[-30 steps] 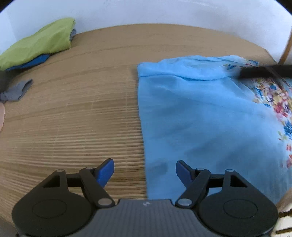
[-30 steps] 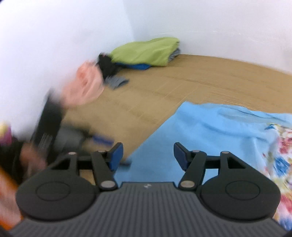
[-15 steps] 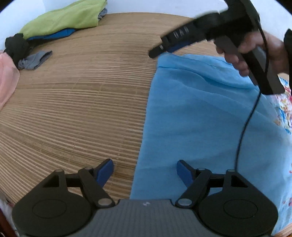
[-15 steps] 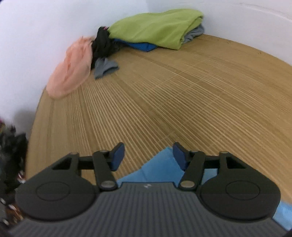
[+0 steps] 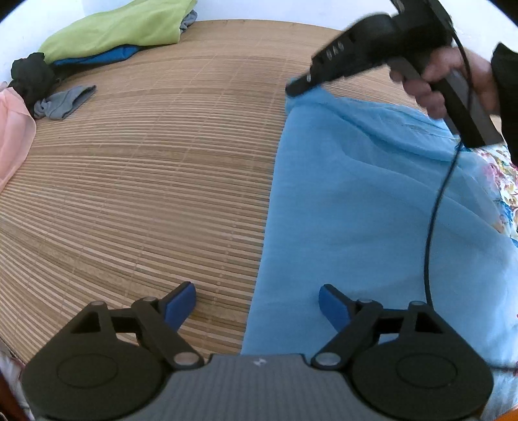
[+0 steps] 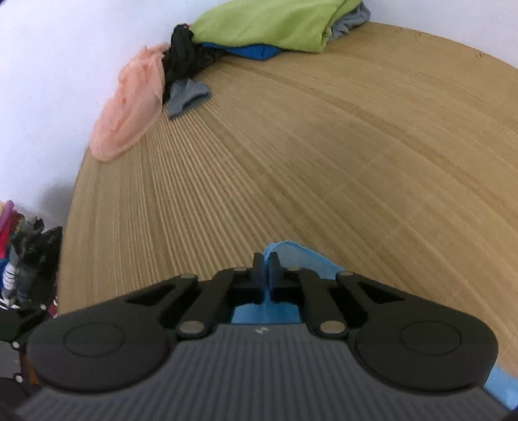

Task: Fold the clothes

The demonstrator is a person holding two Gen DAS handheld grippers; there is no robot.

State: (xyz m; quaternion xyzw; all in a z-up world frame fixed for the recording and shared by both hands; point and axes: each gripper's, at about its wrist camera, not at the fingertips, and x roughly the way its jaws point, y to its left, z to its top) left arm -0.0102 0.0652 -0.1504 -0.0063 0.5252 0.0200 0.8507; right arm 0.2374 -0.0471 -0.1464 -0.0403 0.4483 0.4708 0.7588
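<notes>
On the bamboo mat [image 5: 155,181] lies the light blue garment [image 5: 362,207], spread flat over the right half of the left wrist view, with soft creases and one straight edge running toward me. A floral print [image 5: 505,181] shows at its far right, cut off by the frame. My right gripper [image 6: 266,264] is clamped on the garment's far corner, blue cloth pinched between the two closed fingers; my right hand [image 5: 446,81] grips its handle, a black cable [image 5: 433,226] hanging from it. My left gripper [image 5: 257,299] hangs over the near edge, jaws wide and opening, the cloth's edge lying between them but not touched by either pad. No containers observed. Against the wall sits a heap: green cloth [image 6: 268,22] on blue, a black item, a grey piece [image 6: 186,97], a peach garment [image 6: 129,107]. Dark, colourful clutter at the right view's left edge is too blurred to identify.
</notes>
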